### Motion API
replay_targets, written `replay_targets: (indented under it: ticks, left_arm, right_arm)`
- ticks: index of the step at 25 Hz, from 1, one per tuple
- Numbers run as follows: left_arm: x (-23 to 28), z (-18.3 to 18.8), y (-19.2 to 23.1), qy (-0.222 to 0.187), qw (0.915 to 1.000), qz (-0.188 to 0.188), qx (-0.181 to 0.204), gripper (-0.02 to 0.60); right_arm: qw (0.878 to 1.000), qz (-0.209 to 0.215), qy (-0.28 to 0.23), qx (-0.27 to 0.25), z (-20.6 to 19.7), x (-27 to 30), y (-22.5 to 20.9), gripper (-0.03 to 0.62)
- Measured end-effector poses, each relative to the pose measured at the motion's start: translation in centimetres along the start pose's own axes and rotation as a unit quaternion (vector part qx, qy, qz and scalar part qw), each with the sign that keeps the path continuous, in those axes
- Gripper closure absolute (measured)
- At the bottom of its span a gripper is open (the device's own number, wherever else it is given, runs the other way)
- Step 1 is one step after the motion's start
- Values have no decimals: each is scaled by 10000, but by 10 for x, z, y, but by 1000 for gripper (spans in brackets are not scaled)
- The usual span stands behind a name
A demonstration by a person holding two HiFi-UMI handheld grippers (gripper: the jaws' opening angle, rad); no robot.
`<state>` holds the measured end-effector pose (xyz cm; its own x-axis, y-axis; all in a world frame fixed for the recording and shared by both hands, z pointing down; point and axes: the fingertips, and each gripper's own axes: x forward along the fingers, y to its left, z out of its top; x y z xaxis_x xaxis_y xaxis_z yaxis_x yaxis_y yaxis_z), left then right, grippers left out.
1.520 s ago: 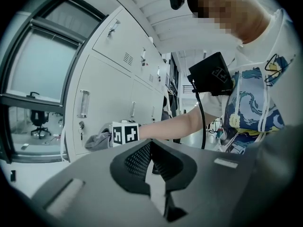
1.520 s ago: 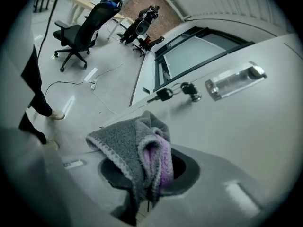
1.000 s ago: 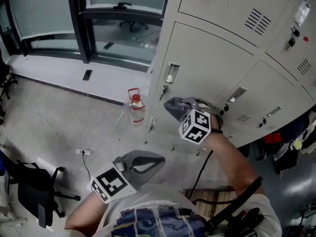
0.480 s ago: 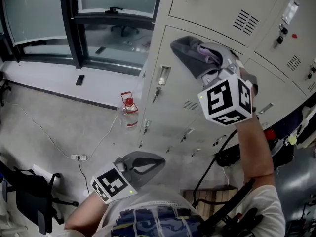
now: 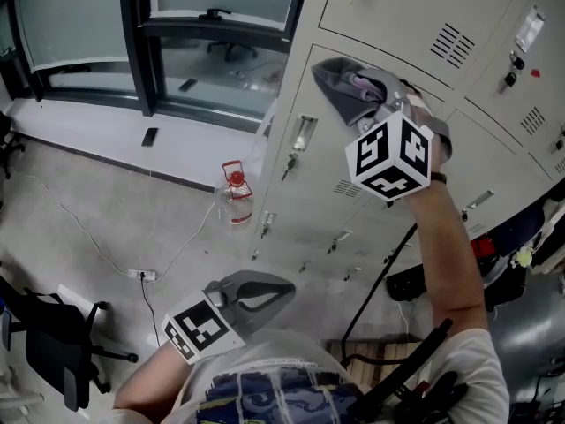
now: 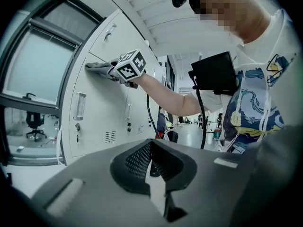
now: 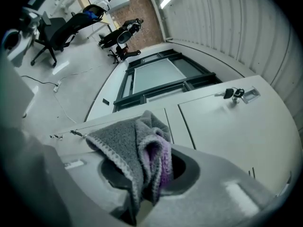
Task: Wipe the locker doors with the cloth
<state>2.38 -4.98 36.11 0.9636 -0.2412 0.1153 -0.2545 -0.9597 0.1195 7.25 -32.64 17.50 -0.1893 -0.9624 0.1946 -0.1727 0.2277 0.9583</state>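
The cloth [image 5: 350, 88] is grey with a bit of purple, and it sits bunched up in the right gripper [image 5: 378, 104]. The jaws are closed tight on it, with the cloth sticking out in front. The cloth looks to be touching a locker door [image 5: 322, 188], up near the top corner of that door and above the handle [image 5: 303, 133]. The arm is stretched high to get there. The left gripper [image 5: 258, 291] hangs low, close to the person's body and well apart from the lockers. Its jaws are shut together with nothing in them. I think the wiping is under way on this one door. The cloth is only at the top, so the middle and the bottom of the door may need a wipe too. No wet marks or clean streaks show on the door, so I cannot tell how much is done. There are more doors all around, like the one above [image 5: 397, 7] and the ones to the right [image 5: 503, 153], and they may be left to do.
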Motion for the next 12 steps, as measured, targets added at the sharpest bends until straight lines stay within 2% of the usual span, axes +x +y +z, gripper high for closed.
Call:
replay_targets:
  ticks: [12]
  left_arm:
    - [0,-1,2,32,10000,23,-21,578]
  right_arm:
    - [9974,663,206,-185,-20,17,83,507]
